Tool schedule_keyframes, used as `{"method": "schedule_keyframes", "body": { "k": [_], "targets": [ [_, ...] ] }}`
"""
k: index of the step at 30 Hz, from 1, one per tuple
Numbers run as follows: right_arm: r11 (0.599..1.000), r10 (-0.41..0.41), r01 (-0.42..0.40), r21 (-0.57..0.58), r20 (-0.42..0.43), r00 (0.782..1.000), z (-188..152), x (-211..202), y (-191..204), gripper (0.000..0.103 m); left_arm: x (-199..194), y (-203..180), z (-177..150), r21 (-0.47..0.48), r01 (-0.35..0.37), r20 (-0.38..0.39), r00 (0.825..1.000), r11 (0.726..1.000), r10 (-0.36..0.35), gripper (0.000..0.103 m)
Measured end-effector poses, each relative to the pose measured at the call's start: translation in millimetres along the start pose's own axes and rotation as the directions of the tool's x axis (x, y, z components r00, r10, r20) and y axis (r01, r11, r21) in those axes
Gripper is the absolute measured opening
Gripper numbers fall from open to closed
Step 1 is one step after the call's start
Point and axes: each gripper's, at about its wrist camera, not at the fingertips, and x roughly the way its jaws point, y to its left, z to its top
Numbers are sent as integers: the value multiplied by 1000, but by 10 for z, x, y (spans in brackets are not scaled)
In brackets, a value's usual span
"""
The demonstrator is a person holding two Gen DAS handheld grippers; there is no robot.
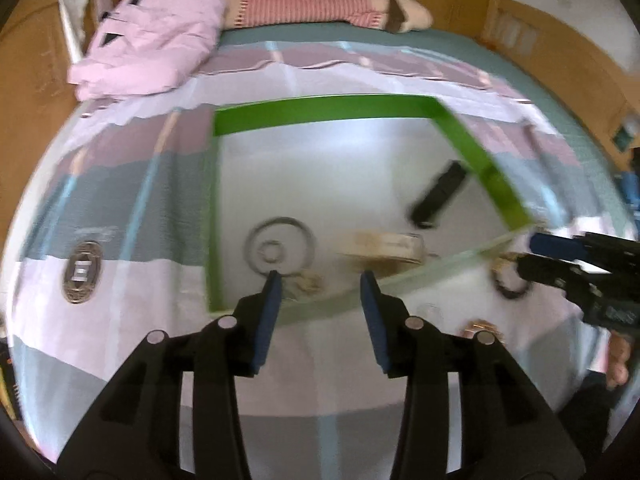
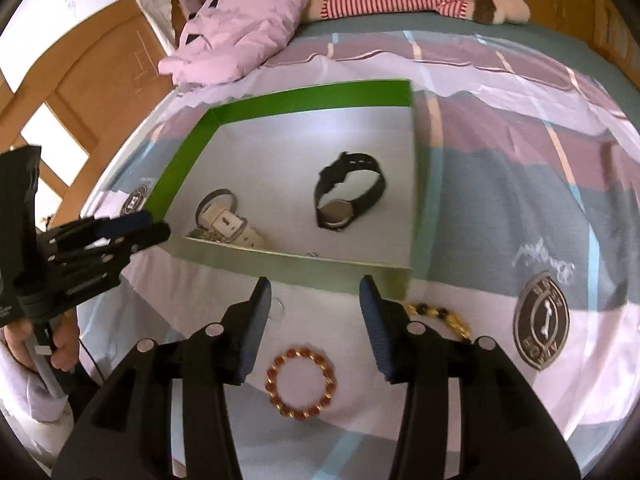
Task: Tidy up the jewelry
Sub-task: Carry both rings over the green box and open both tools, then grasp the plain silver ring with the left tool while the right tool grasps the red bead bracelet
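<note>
- So far, the black watch [image 2: 350,192] and white watch [image 2: 224,220] lie inside the green tray [image 2: 280,100].
- Left out on the bed [image 2: 520,152]: the red bead bracelet [image 2: 301,385], directly between and below the right tongs [image 2: 316,320], and the gold chain [image 2: 440,316].
- Both the right and left tongs [image 1: 320,304] gape, empty.

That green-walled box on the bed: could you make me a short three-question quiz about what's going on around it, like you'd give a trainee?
1. True or false: the black watch lies inside the green-walled box.
2. Which piece lies on the bedspread right below the open right gripper?
A. white watch
B. red-and-gold bead bracelet
C. black watch
3. Fill in: the left gripper is near the box's ____ corner in the right wrist view.

Key:
1. True.
2. B, the red-and-gold bead bracelet; the white watch is in the box.
3. Near-left. A gold-and-black bracelet also waits outside the box.
</note>
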Motion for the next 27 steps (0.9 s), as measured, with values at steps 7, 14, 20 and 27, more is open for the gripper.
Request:
{"method": "schedule_keyframes", "body": {
  "k": [7,14,20,27],
  "targets": [
    [992,-117,121,47,-86,989,-143,116,-270,47,69,-338,-117,70,77,-33,997,995,-75,47],
    [969,-184,204,140,-146,972,-208,197,-541,47,633,-647,-301,67,87,-164,984,994,-75,19],
    [979,-172,189,82,-181,968,-274,237,-435,47,794,-825,-330,113,58,-146,988,992,-41,41],
    [989,-135,114,-96,-244,960,-440,335,-86,49,887,-855,-319,158,23,-132,991,987,-2,32]
  ]
}}
